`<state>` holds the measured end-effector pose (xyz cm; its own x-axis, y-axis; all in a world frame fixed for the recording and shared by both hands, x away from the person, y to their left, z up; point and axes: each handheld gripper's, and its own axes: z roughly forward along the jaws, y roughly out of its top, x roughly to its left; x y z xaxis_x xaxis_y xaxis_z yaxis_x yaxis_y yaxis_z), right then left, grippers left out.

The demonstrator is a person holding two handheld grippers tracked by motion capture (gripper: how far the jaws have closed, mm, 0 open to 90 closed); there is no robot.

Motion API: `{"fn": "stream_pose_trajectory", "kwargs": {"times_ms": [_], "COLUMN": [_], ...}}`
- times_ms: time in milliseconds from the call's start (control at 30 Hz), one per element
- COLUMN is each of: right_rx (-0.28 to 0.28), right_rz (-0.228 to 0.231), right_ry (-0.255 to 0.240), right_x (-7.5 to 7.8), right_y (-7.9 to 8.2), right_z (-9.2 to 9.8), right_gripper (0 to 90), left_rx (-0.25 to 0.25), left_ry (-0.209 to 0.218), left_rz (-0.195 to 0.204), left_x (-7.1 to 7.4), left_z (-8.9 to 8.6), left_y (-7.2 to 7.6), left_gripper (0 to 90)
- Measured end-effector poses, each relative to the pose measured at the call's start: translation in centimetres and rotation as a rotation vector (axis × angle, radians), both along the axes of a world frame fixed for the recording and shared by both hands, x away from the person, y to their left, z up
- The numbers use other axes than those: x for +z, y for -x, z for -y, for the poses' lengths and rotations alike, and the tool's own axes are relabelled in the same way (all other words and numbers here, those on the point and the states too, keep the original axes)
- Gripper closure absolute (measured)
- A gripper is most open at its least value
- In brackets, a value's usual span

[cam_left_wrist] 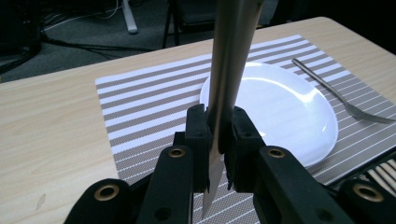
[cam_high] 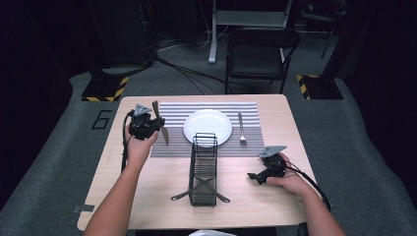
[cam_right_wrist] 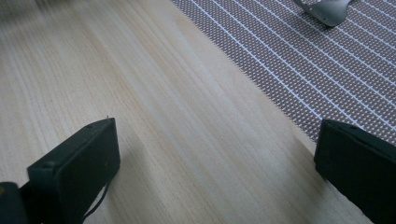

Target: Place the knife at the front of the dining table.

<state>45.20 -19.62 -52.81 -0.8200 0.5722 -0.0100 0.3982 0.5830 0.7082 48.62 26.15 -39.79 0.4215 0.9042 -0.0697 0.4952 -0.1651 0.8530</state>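
My left gripper (cam_high: 156, 124) hovers over the left part of the striped placemat (cam_high: 172, 118), shut on a table knife (cam_high: 164, 135). In the left gripper view the knife (cam_left_wrist: 231, 56) stands nearly upright between the jaws, its pointed end down toward the placemat (cam_left_wrist: 149, 102). A white plate (cam_high: 207, 127) lies in the middle of the mat, with a fork (cam_high: 241, 129) to its right. My right gripper (cam_high: 254, 177) rests low on the bare wood at the near right. Its jaws stand wide apart in the right gripper view (cam_right_wrist: 217, 140), with nothing between them.
A black wire rack (cam_high: 203, 168) stands in front of the plate; two utensils (cam_high: 201, 189) cross at its near end and stick out both sides. Beyond the wooden table (cam_high: 123, 196) stands a dark folding chair (cam_high: 260, 49). One end of the fork (cam_right_wrist: 327, 9) lies on the mat.
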Motion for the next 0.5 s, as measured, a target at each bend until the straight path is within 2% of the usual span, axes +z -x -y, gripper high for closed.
{"fn": "stream_pose_trajectory", "kwargs": {"times_ms": [267, 500], "right_rx": [-0.001, 0.001], "right_rz": [0.0, 0.0], "right_ry": [0.0, 0.001], "right_x": [0.0, 0.0], "right_y": [0.0, 0.0], "right_z": [0.0, 0.0], "right_gripper": [0.0, 0.0], "left_rx": [0.033, 0.045], "left_ry": [0.005, 0.014], "left_rz": [-0.03, -0.009], "left_x": [-1.6, -2.2], "left_z": [-0.7, -0.8], "left_y": [-0.3, -0.5], "left_gripper": [80.9, 81.0]}}
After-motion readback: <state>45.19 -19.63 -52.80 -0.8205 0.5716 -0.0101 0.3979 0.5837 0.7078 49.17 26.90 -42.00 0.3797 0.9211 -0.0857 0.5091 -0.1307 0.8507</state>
